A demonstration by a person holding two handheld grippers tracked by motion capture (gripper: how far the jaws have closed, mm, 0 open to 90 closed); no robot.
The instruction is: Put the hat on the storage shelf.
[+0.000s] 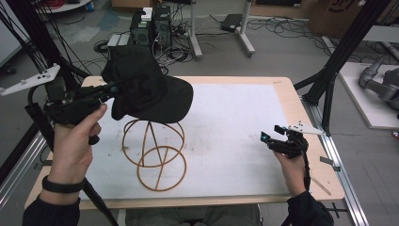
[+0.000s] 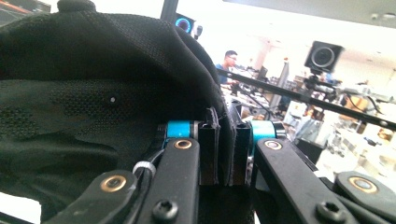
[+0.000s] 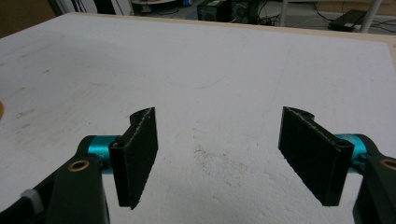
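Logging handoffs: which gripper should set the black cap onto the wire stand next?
Left. The left gripper is already shut on the black cap, held just above the wire stand. The right gripper sits open and empty over the white mat, well off to the side.

Black mesh-dotted cap [image 1: 149,87], orange wire stand [image 1: 156,153], white — perhaps smudged — mat [image 1: 235,122].

My left gripper [image 1: 112,88] holds the cap [image 1: 149,87] above the wire stand [image 1: 155,153], left on the table [image 1: 287,101]; my right gripper [image 1: 270,133] hovers well apart, near its right edge.
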